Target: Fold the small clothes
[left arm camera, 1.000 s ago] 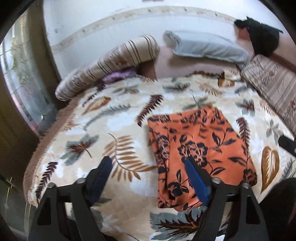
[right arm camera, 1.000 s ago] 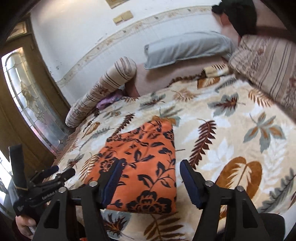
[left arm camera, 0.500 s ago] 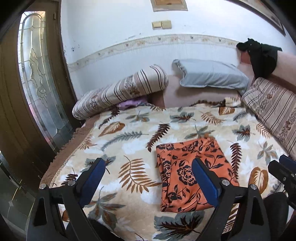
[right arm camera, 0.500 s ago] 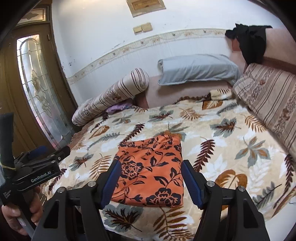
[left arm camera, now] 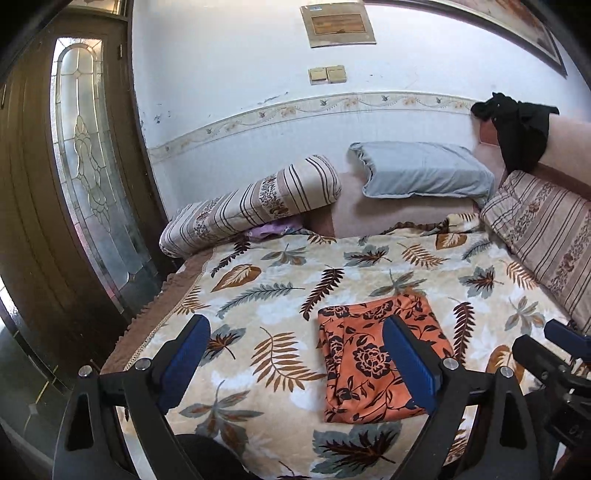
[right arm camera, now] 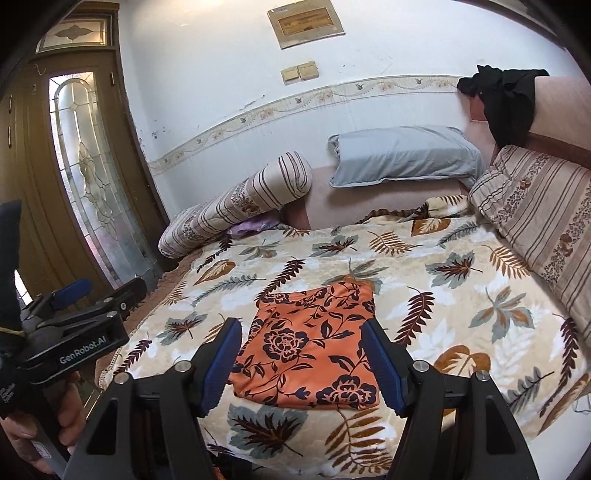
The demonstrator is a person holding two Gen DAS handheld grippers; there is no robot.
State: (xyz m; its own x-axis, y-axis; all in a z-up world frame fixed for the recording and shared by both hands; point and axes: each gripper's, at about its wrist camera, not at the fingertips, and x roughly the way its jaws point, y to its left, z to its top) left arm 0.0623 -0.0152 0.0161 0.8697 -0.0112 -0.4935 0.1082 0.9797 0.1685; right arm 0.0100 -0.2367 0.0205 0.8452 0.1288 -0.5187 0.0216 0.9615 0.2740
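Left hand-held gripper (left arm camera: 295, 354): jaws spread wide, nothing between the pads, clear of the fabric. It fills the bottom of the left wrist view; its right finger (left arm camera: 408, 363) overlaps the cloth only in the line of sight. In the right wrist view the same unit shows at lower left, with a hand (right arm camera: 44, 424) wrapped around its handle.

Right hand-held gripper (right arm camera: 301, 363): jaws apart, moderately wide, nothing held. Blue pads (right arm camera: 384, 367) frame the cloth at bottom centre of the right wrist view, no visible contact. Part of it pokes in at the lower right edge of the left wrist view.

Cloth (right arm camera: 314, 350): orange with a dark floral print, folded into a rough rectangle, lying flat on the blanket (right arm camera: 461, 295). Lower centre in the right wrist view, lower right of centre in the left wrist view. Its left edge in the left wrist view looks bunched, layers stacked.

Blanket: cream, leaf pattern, covers the bed.

Further out:
- striped bolster (left arm camera: 255, 206), left of centre, against the wall, with something purple (left arm camera: 271, 230) tucked just under it
- grey pillow (left arm camera: 421, 171), upper right of centre
- striped cushion (left arm camera: 543, 229), right edge
- black garment (left arm camera: 517, 129), draped over the headboard, upper right
- door (left arm camera: 85, 166) with a leaded glass panel, left side
- two wall switches (left arm camera: 328, 75) and a framed plaque (left arm camera: 338, 25), top centre
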